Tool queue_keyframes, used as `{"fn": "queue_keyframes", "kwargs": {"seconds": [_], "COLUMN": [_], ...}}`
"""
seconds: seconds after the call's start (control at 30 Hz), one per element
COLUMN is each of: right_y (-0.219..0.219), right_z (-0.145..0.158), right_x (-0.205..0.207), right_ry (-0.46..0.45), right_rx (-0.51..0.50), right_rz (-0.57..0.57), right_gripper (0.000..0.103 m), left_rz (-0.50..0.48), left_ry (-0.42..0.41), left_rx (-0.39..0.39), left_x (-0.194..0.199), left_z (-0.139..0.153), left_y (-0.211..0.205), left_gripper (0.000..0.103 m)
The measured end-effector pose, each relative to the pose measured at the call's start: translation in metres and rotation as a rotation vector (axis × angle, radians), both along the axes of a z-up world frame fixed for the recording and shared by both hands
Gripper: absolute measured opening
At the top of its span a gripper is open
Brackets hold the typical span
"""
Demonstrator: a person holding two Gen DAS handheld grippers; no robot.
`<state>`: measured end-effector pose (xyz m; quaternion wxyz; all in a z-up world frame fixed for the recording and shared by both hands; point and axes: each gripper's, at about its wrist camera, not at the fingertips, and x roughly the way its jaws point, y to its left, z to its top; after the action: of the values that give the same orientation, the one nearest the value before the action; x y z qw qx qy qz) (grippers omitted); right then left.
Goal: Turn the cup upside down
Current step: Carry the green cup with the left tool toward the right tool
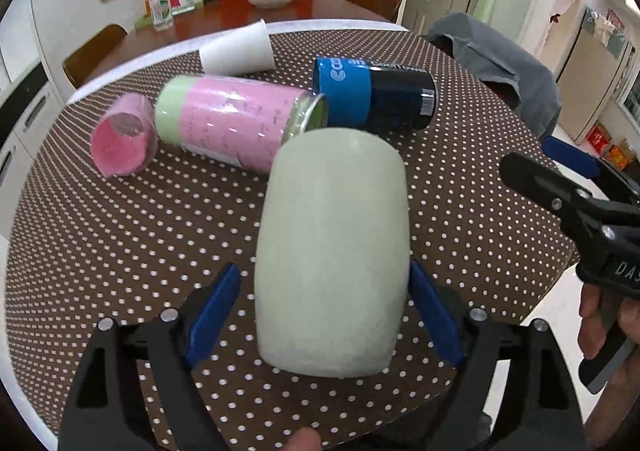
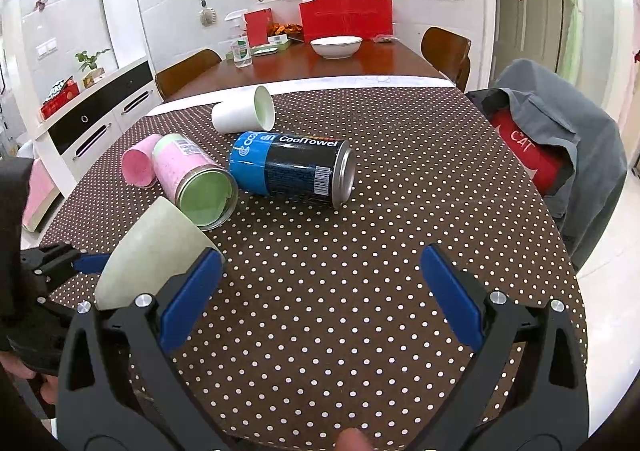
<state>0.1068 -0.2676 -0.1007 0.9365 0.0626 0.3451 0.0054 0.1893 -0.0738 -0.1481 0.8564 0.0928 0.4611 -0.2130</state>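
Observation:
A pale green cup (image 1: 332, 247) lies between the blue pads of my left gripper (image 1: 325, 307), its base pointing away from me. The right pad touches the cup; the left pad stands a little off it. In the right wrist view the same cup (image 2: 148, 255) shows at the lower left, tilted with its wide mouth toward the left gripper. My right gripper (image 2: 322, 289) is open and empty over the dotted tablecloth, to the right of the cup. It also shows in the left wrist view (image 1: 568, 187) at the right edge.
On the brown dotted table (image 2: 360, 251) lie a pink-and-green can (image 2: 192, 179), a blue-and-black CoolTowel can (image 2: 292, 169), a pink cup (image 2: 138, 165) and a white paper cup (image 2: 244, 114). A chair with a grey jacket (image 2: 560, 139) stands at the right.

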Motion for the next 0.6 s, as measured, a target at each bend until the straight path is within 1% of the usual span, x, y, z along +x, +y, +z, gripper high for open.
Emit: {"fn": "queue_keyframes", "kwargs": {"seconds": [0.1,0.3,0.6], "right_y": [0.002,0.007,0.021], "right_z": [0.0,0.004,0.011], "right_x": [0.0,0.0,-0.001], "right_ry": [0.0,-0.008,-0.031], "right_rx": [0.004,0.012,0.022], "right_rz": [0.007,0.028,0.074], "right_gripper": [0.097,0.097,0.097], "left_rz": [0.018,0.057,0.115], "left_ry": [-0.035,-0.086,-0.15], "left_rx": [0.011,-0.029,-0.045], "left_x": [-0.008,-0.017,-0.03], "left_z": [0.005,0.015,0.024], "left_y": [0.003,0.02,0.041], "left_gripper": [0.086,0.086,0.086]}}
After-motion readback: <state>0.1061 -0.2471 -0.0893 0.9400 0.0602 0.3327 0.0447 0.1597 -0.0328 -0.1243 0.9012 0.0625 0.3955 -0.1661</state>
